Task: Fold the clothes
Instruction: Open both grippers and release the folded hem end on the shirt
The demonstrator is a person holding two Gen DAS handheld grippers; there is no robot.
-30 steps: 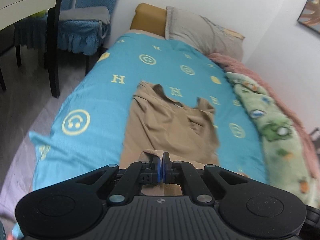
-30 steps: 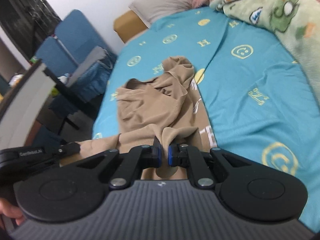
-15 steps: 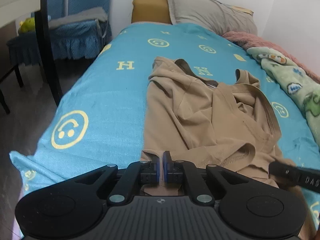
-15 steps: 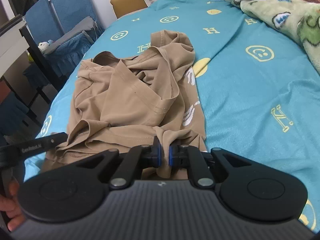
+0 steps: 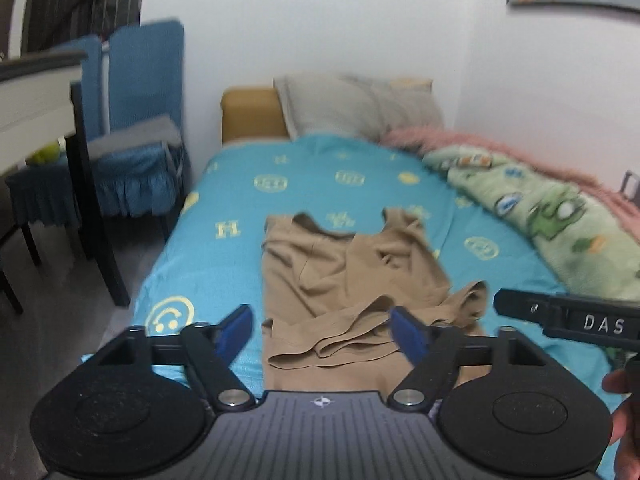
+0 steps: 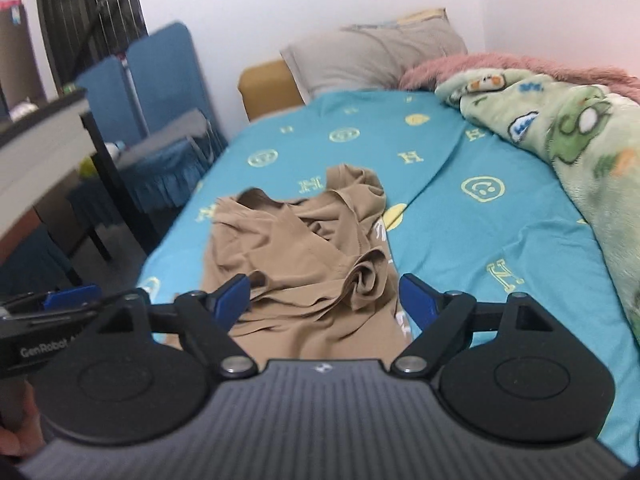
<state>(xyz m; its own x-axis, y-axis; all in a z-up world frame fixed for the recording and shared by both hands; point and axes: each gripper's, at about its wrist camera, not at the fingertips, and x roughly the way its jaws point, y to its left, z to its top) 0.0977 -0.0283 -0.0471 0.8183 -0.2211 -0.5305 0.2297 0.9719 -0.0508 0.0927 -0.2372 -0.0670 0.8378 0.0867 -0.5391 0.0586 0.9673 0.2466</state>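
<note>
A tan sleeveless garment [image 5: 352, 280] lies crumpled on the blue bedspread [image 5: 224, 256], its near hem bunched in loose folds. My left gripper [image 5: 322, 332] is open and empty, held above that near hem. My right gripper [image 6: 324, 300] is open and empty too, above the garment's [image 6: 296, 256] near end. The right gripper's finger [image 5: 560, 314] shows at the right of the left wrist view, and the left gripper's finger [image 6: 68, 298] at the left of the right wrist view.
A green cartoon-print blanket [image 5: 556, 224] and a pink fuzzy one [image 6: 500, 66] lie along the bed's right side by the wall. A grey pillow [image 5: 356, 108] is at the head. Blue chairs [image 5: 136, 152] and a dark-legged table [image 5: 40, 96] stand left of the bed.
Both grippers have opened and let go of the garment's hem, which now lies bunched on the bed. Both have lifted and pulled back from it.
</note>
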